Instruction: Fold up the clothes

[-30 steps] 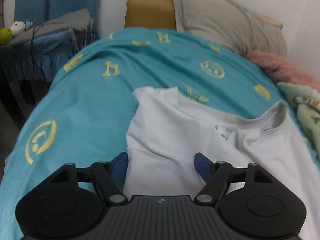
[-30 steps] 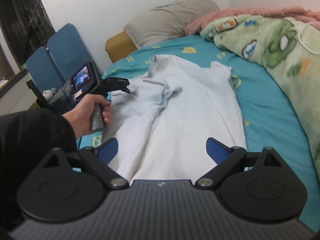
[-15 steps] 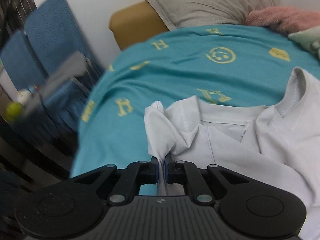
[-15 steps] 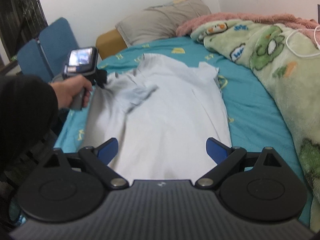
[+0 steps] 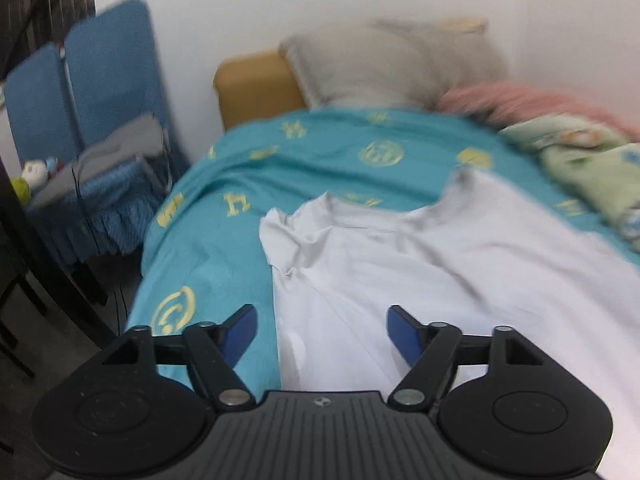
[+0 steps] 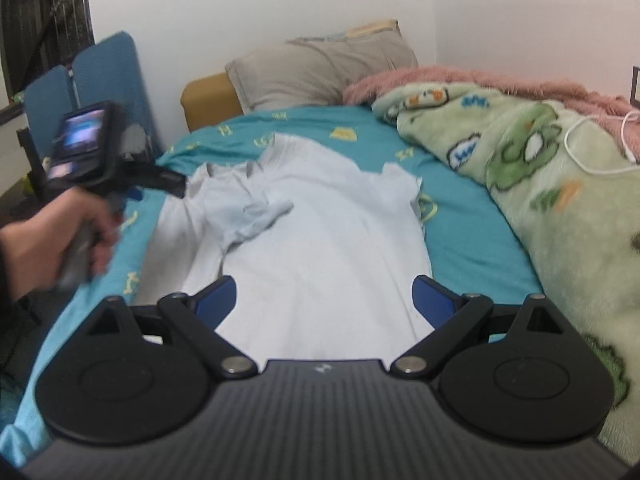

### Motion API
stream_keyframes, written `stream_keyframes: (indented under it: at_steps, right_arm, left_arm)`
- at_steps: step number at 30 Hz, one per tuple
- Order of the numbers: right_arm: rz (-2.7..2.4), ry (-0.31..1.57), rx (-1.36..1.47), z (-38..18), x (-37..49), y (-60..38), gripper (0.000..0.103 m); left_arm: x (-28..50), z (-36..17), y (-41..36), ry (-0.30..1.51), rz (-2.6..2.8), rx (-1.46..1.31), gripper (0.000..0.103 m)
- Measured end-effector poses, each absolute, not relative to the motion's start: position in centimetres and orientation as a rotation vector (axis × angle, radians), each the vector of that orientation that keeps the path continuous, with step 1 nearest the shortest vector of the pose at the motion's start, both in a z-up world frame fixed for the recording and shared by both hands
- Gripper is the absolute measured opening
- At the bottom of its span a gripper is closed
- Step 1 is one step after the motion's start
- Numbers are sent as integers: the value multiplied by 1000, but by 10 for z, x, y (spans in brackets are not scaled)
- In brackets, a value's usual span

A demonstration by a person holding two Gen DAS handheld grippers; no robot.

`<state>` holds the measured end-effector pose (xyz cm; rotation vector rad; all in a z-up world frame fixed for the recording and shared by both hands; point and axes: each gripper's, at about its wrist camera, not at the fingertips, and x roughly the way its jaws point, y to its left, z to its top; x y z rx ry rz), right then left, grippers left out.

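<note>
A white T-shirt (image 6: 320, 248) lies spread on the teal bed sheet (image 6: 472, 240), collar toward the pillows. Its left sleeve (image 6: 248, 216) lies crumpled, folded inward onto the body. In the left wrist view the T-shirt (image 5: 460, 272) fills the right half. My left gripper (image 5: 320, 330) hovers over the shirt's left edge; its jaws are opening and nothing is pinched between them. Seen from the right wrist, a hand holds the left gripper (image 6: 168, 182) beside the shirt's left shoulder. My right gripper (image 6: 324, 298) is open above the shirt's lower part, holding nothing.
A grey pillow (image 6: 320, 68) and an ochre cushion (image 6: 208, 96) lie at the head of the bed. A green cartoon blanket (image 6: 540, 184) with a white cable (image 6: 592, 152) and a pink blanket (image 6: 480, 80) cover the right side. Blue folding chairs (image 5: 88, 92) stand left of the bed.
My left gripper closed on the left sleeve, carried it inward, then let go and pulled back with its jaws apart. The sleeve now lies crumpled on the shirt. The right gripper barely moved.
</note>
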<state>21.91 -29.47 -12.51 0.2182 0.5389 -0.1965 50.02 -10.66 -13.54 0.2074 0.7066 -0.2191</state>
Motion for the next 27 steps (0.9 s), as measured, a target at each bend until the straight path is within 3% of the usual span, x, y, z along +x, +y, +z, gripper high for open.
stream_keyframes:
  at_steps: [10,12,15,22,27]
  right_arm:
    - [-188,422,193,-93,192,-289,96]
    - [-188,397,196,-87,186,-288,96]
    - [-184,363,206,-81,176,-286,96]
    - [-194,348,293,-72,174,-284,96]
    - [-163,352,367,-57,177,-280,95]
  left_arm:
    - [298,-14,-74,514,-244,132,87]
    - [260,-2,-70,486,-259,107,95]
    - [208,-3,-66,440,-282,76,103]
    - [166,-49,-53,537,-286,14,103]
    - [155,-34,-54,507,-241,24,102]
